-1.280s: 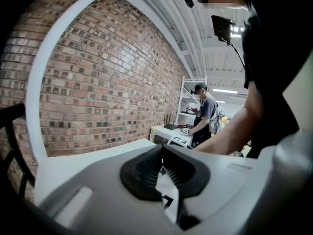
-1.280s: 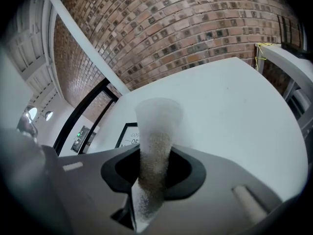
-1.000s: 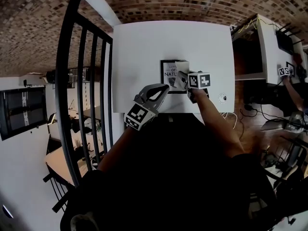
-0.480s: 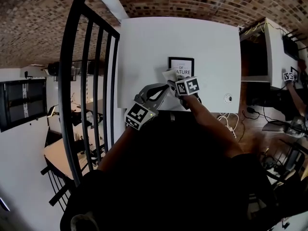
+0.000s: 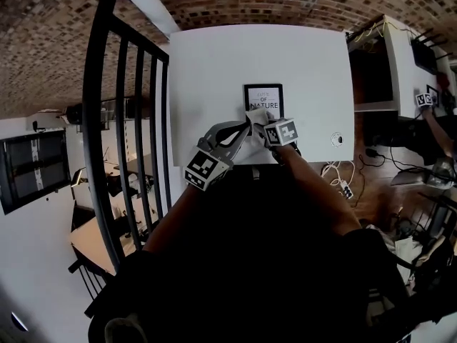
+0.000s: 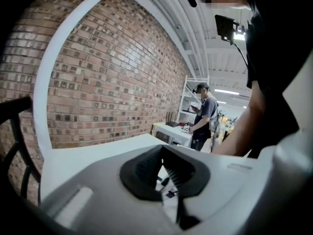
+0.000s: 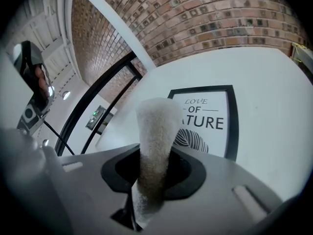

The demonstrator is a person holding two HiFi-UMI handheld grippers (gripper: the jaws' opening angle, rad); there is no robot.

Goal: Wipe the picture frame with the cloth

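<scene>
A black picture frame (image 5: 263, 97) with the print "LOVE OF NATURE" (image 7: 208, 116) lies flat on the white table (image 5: 214, 63). My right gripper (image 5: 266, 124) (image 7: 152, 173) is shut on a folded pale cloth (image 5: 255, 114) (image 7: 156, 126). The cloth stands up between the jaws and hangs over the frame's near left part. My left gripper (image 5: 246, 126) (image 6: 164, 173) reaches in from the left. Its jaws meet at the tips beside the frame's near left corner, with nothing seen between them. Whether they touch the frame I cannot tell.
A black railing (image 5: 132, 120) runs along the table's left side. A small round object (image 5: 337, 139) lies near the table's front right corner. A shelf unit (image 5: 378, 63) and cables (image 5: 341, 184) are to the right. A person (image 6: 205, 114) stands far off.
My right gripper has carried the cloth from the frame's right part to its near left edge. The left gripper has hardly moved.
</scene>
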